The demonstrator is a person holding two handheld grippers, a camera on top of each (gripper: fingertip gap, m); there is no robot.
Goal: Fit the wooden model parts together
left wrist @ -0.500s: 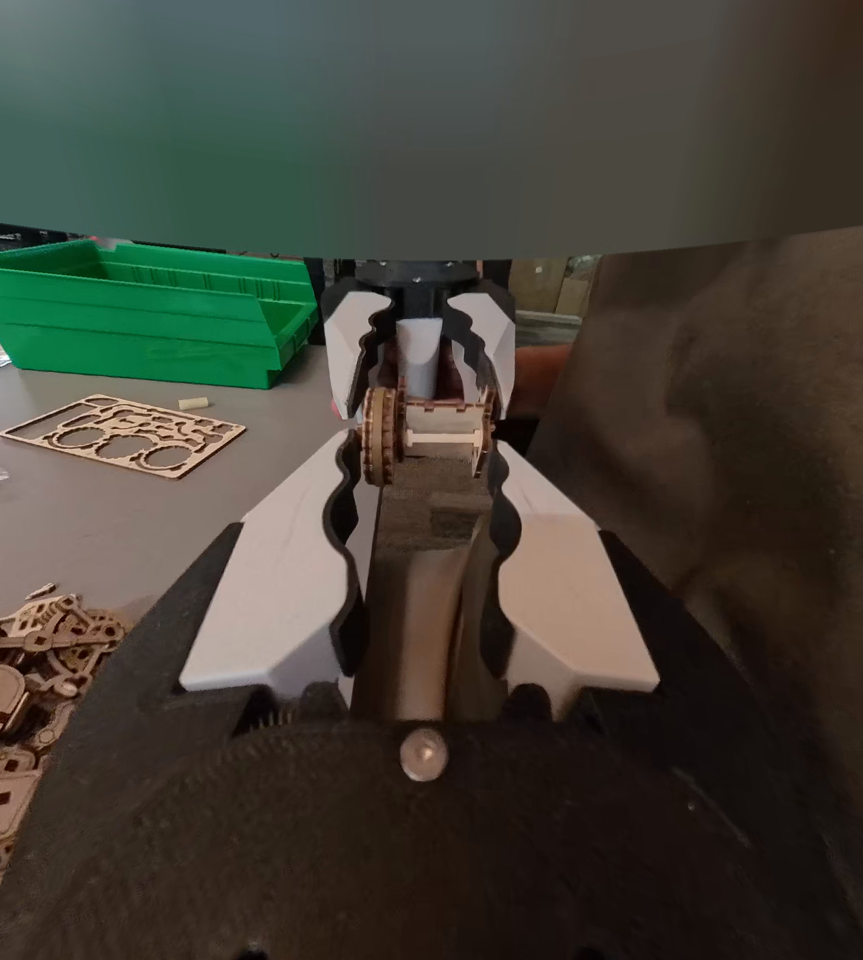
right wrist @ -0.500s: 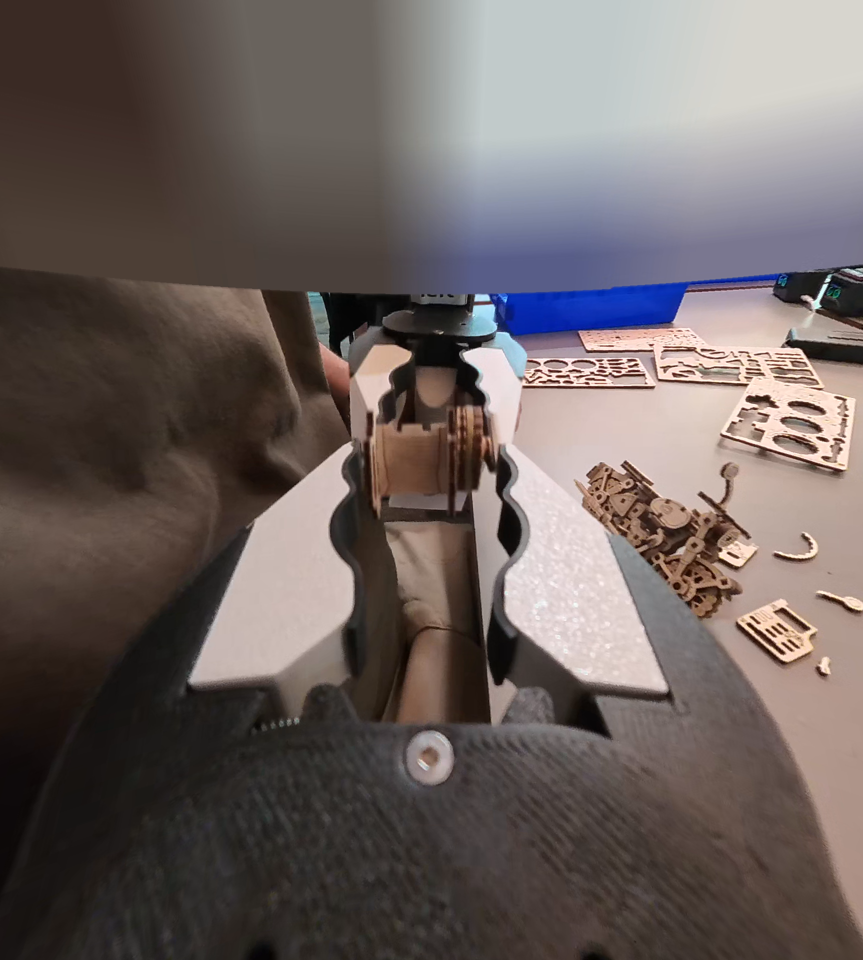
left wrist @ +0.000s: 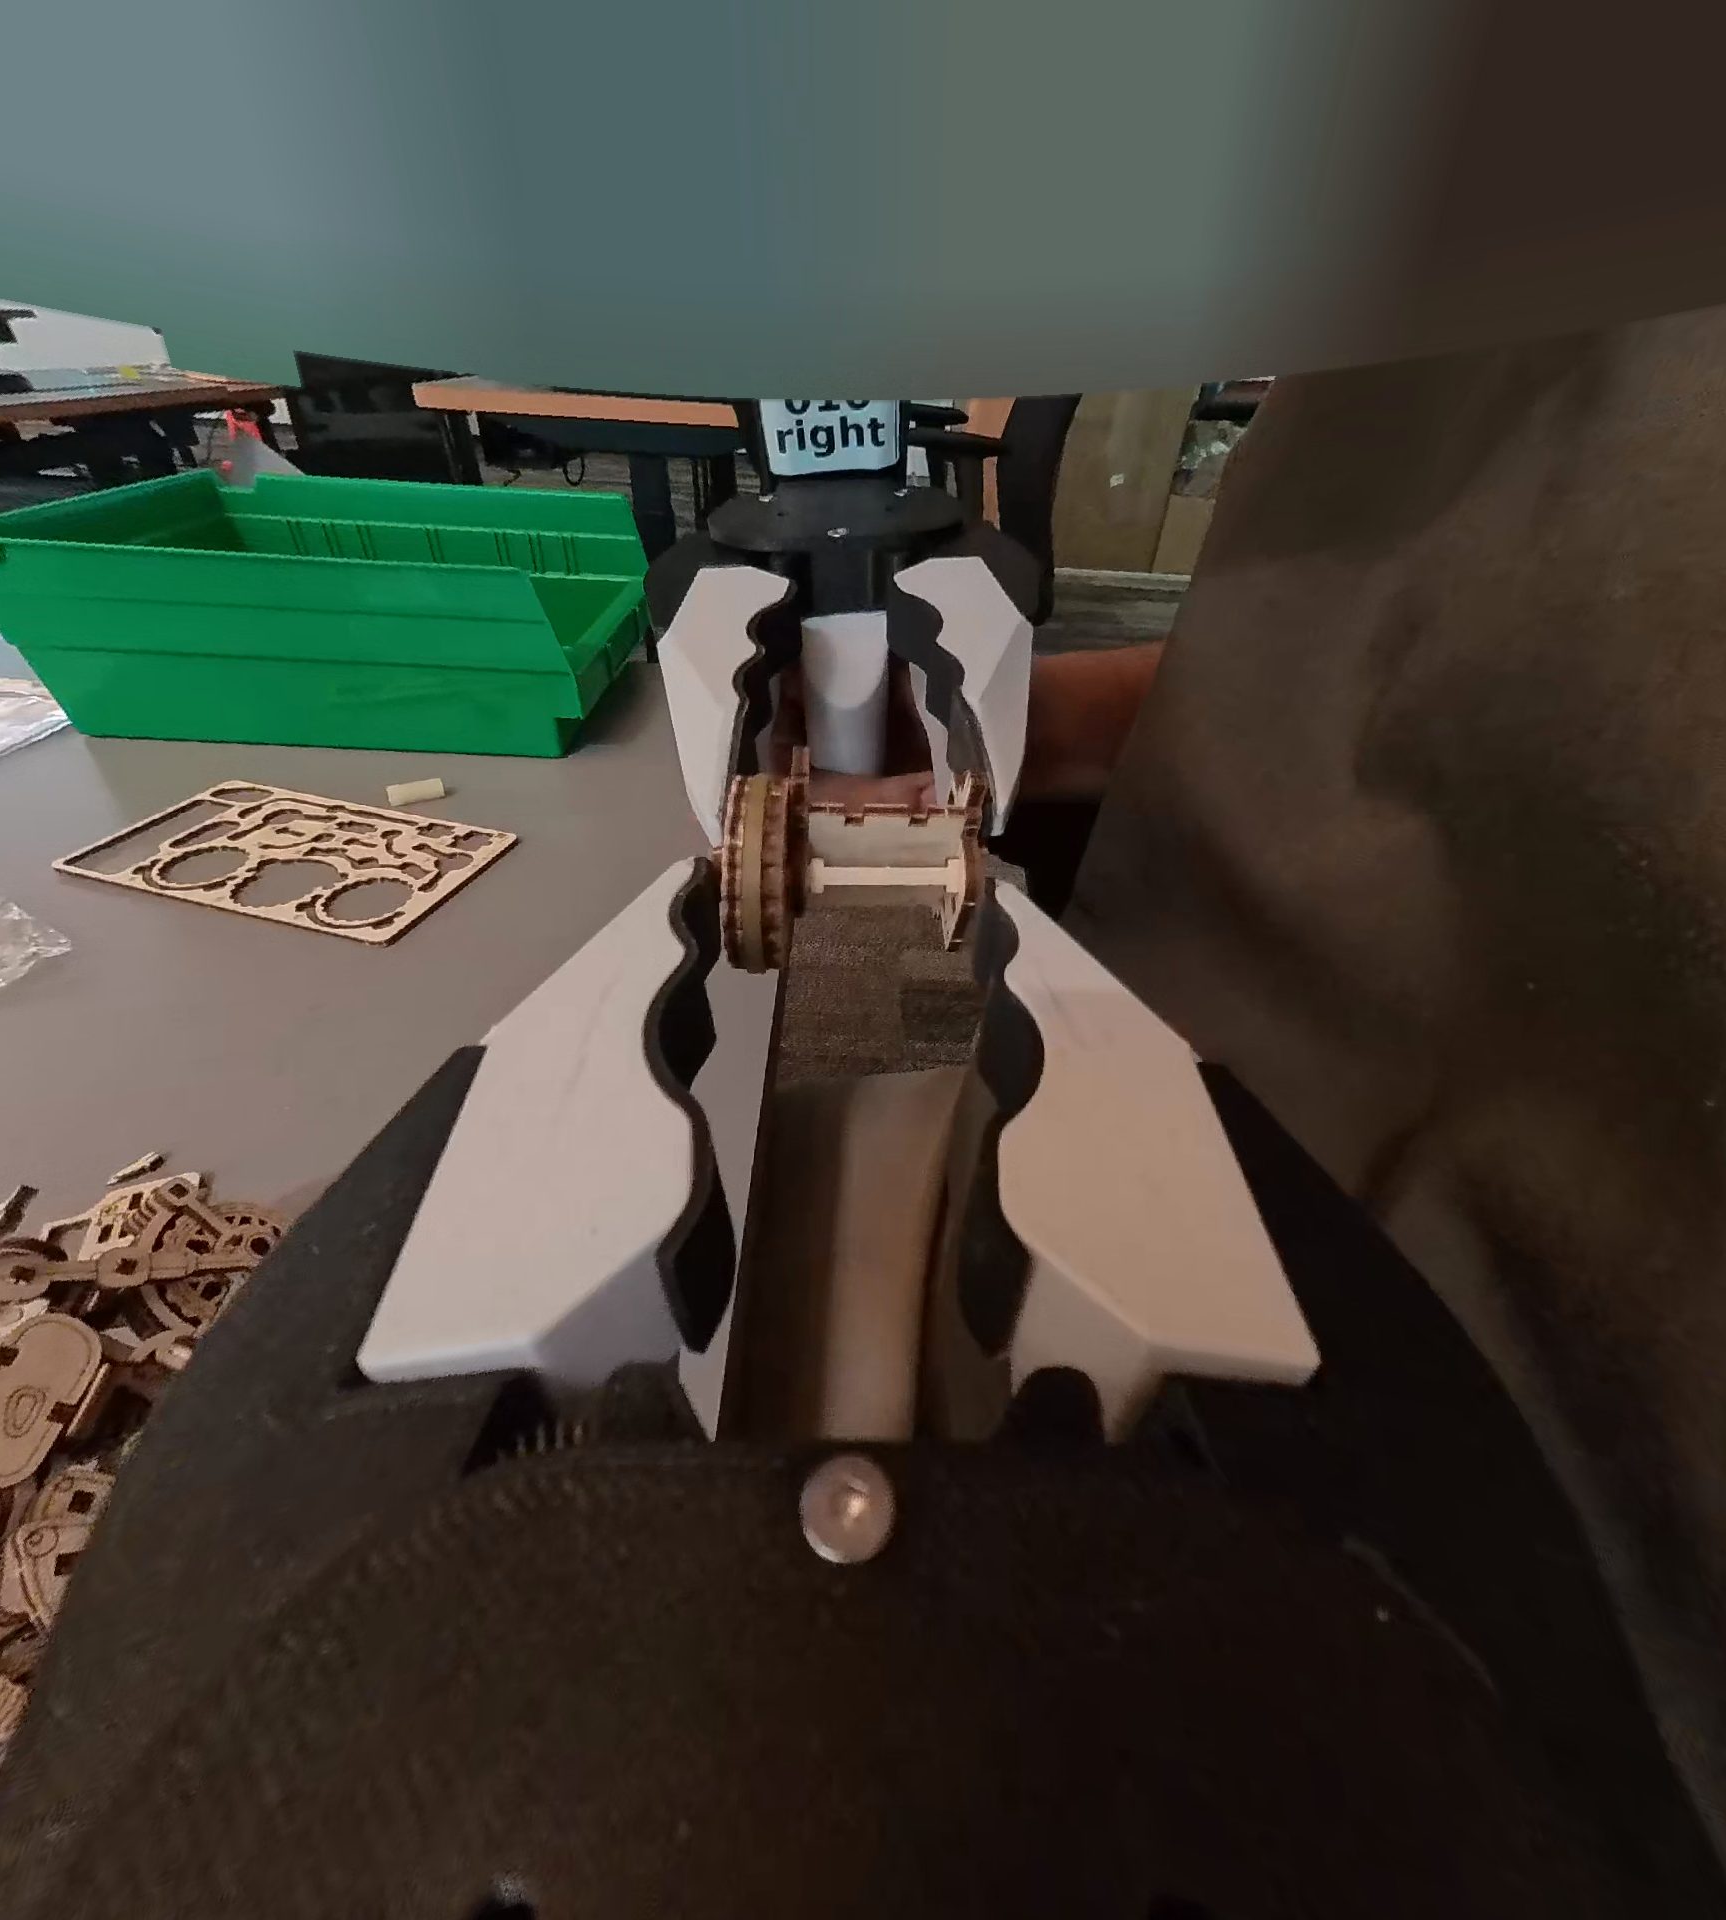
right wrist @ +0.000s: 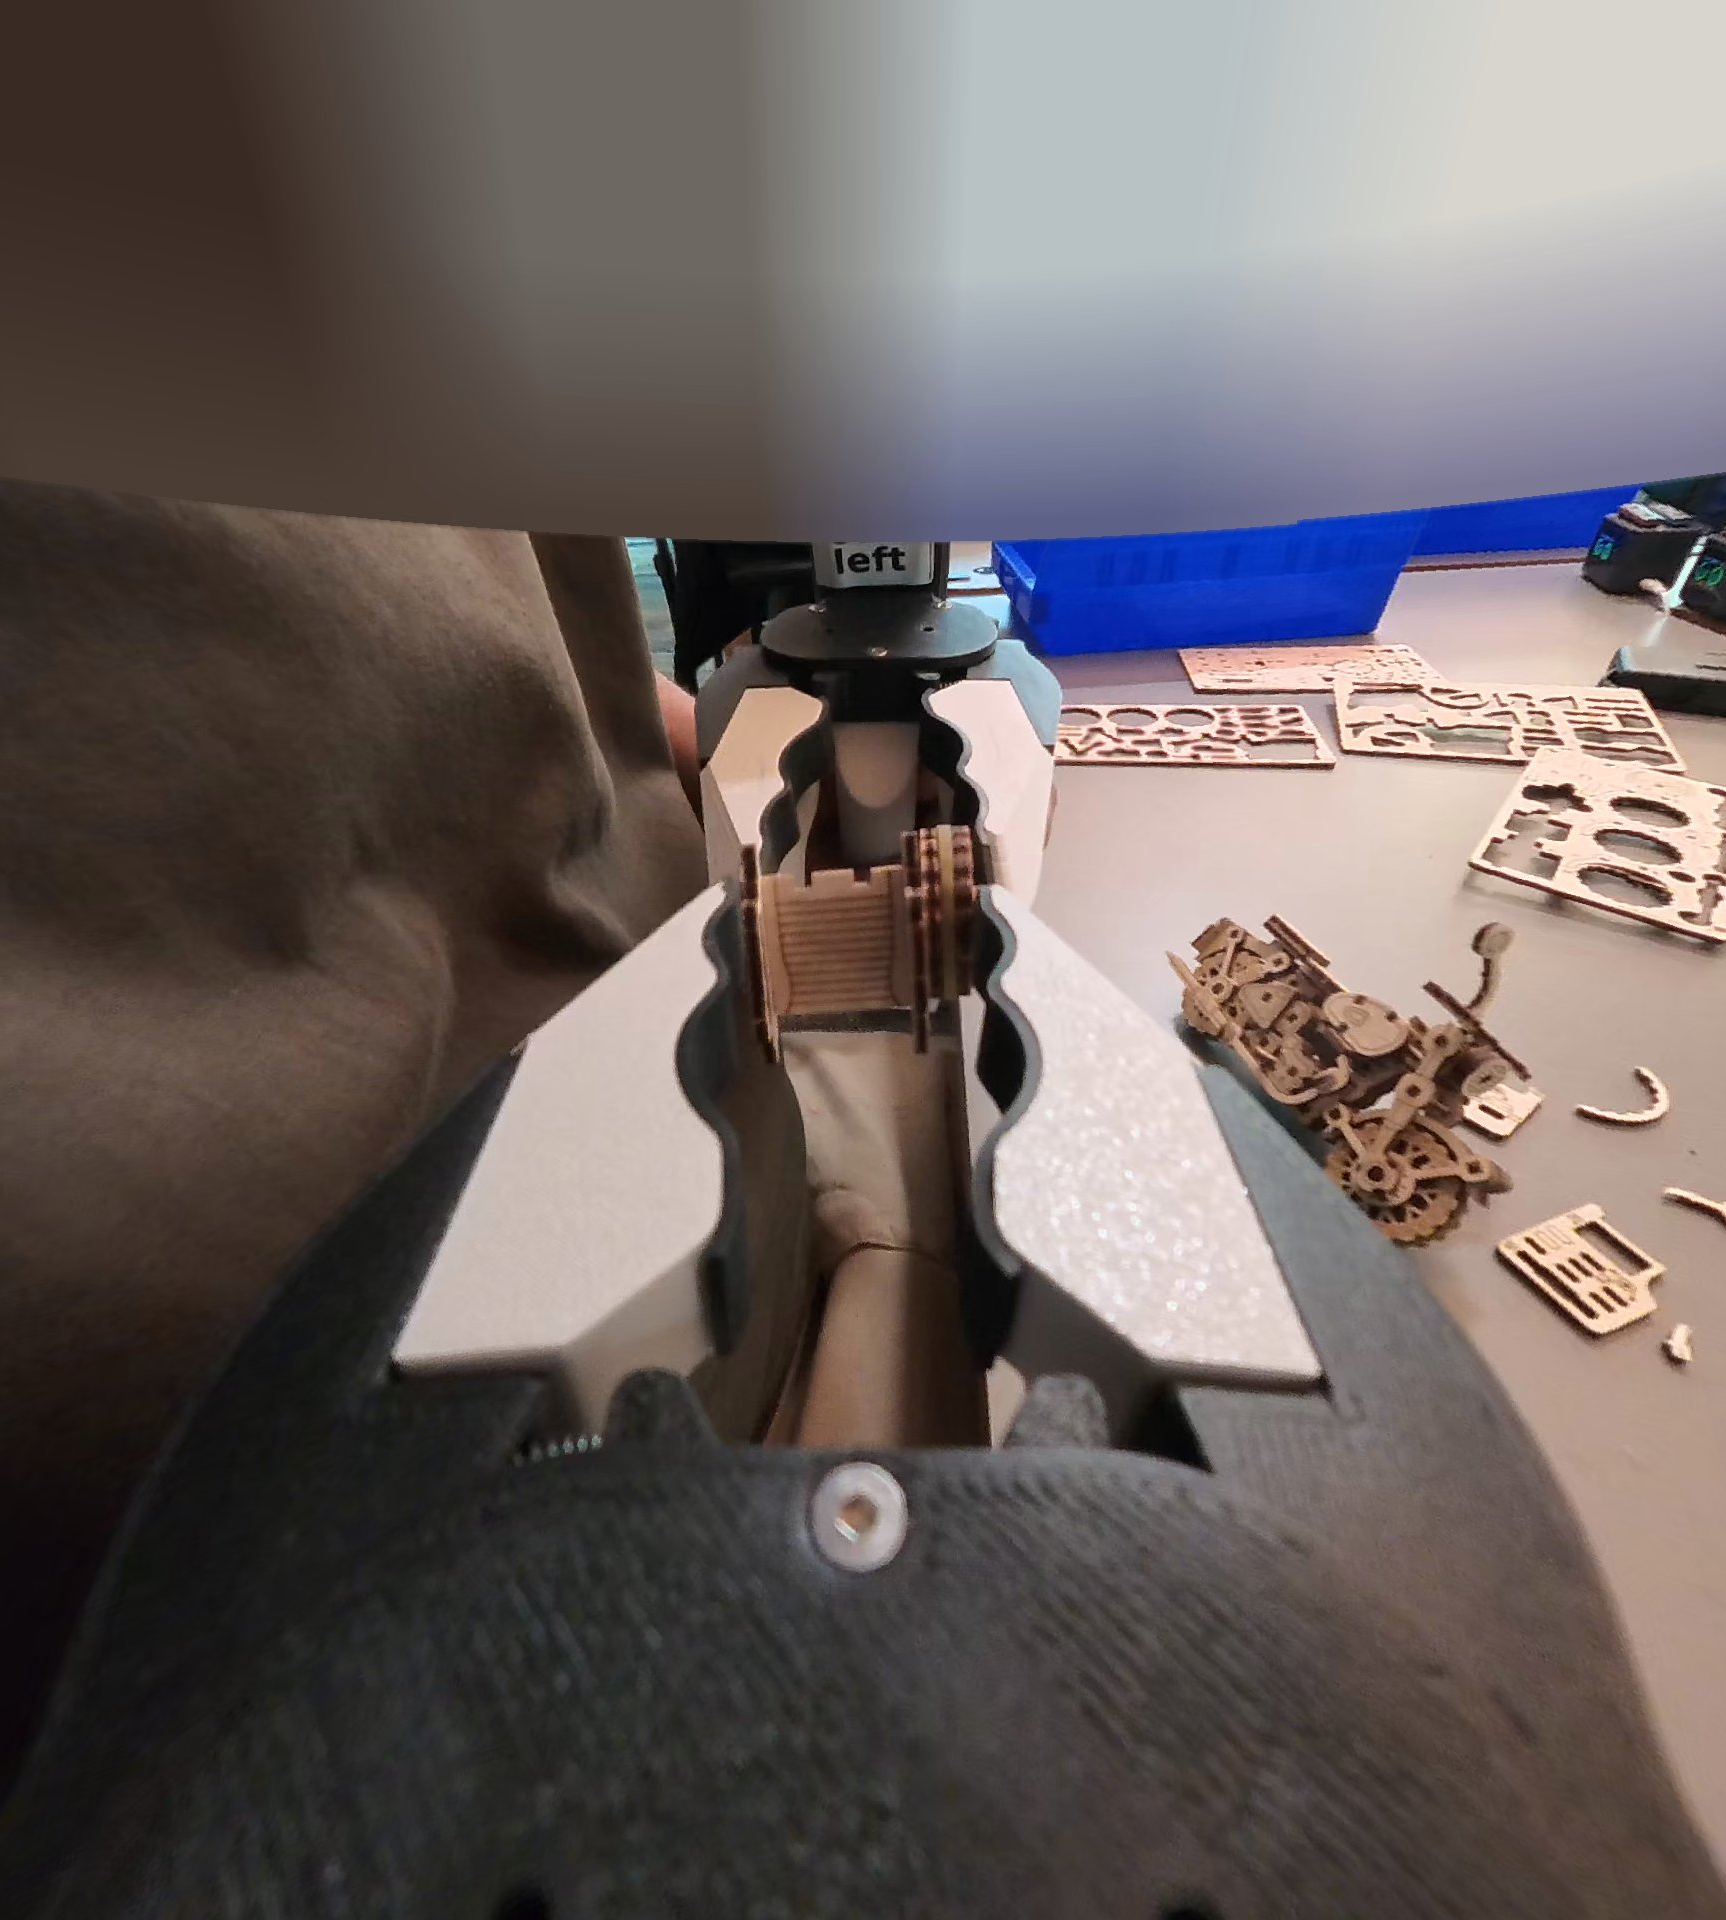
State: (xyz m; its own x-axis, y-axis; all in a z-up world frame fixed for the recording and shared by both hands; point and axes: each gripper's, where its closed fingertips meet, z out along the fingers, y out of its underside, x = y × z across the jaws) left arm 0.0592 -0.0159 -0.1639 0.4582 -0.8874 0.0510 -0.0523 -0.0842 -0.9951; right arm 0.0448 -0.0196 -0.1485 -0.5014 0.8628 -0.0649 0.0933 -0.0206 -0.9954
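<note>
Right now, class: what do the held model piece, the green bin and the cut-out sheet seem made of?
Model piece: thin unfinished plywood, pale faces, dark cut edges.
Green bin: probably moulded plastic, slight sheen, ribbed walls.
Cut-out sheet: the same thin wood, punched-out holes.

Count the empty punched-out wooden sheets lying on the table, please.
5: one before the green bin; four beside the blue bin. More may be hidden.

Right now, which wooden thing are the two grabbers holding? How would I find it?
Find the green bin, then look right to where the left gripper and right gripper meet tip to tip. Between them is the small wooden assembly. Unlike the flat sheet and loose pile, it is off the table.
</note>
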